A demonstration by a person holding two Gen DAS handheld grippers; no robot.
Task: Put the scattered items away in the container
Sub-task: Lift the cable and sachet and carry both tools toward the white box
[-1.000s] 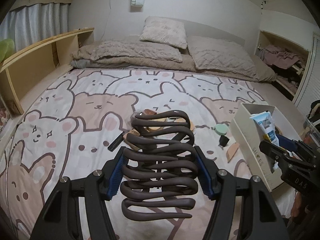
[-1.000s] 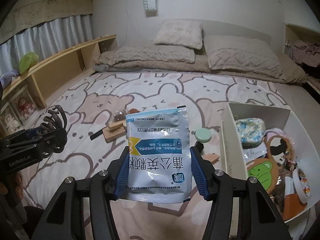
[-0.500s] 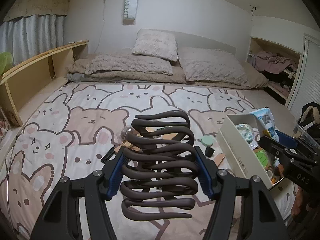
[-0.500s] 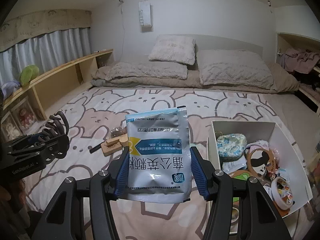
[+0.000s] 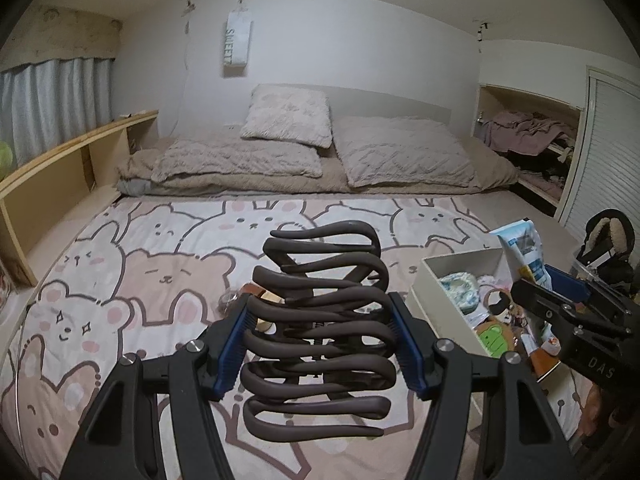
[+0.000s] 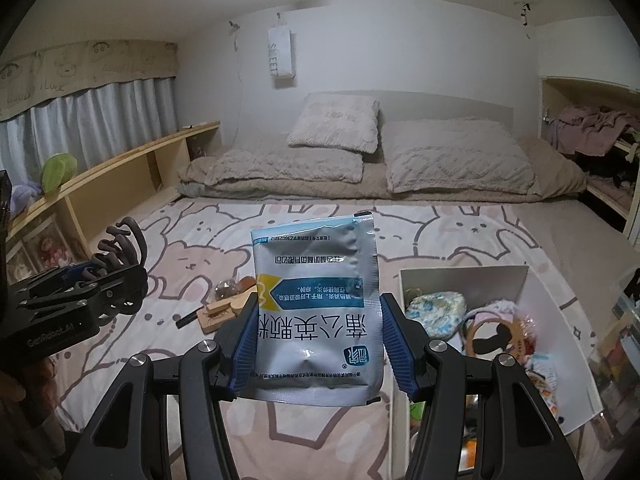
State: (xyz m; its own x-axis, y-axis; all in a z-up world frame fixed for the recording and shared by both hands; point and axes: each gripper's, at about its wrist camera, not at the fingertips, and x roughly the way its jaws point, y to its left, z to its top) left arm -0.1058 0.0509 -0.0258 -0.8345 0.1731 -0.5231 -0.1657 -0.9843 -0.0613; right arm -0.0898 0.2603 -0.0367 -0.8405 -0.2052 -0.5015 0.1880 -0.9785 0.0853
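My left gripper is shut on a large brown hair claw, held upright above the bear-print bedspread. A blue and white sachet stands upright between the blue pads of my right gripper, which is shut on it. The white box lies low on the right, filled with several small items. In the left wrist view the same box sits just beyond the right gripper and its sachet. The right wrist view shows the left gripper with the claw at far left.
Loose on the bedspread lie a wooden piece, a black stick and a small round item. Pillows and a folded blanket line the head of the bed. A wooden shelf runs along the left, and a cluttered alcove is on the right.
Both grippers have risen and tilted up with their loads, so more wall and ceiling shows. The box's inside has come further into view. Neither grip has changed.
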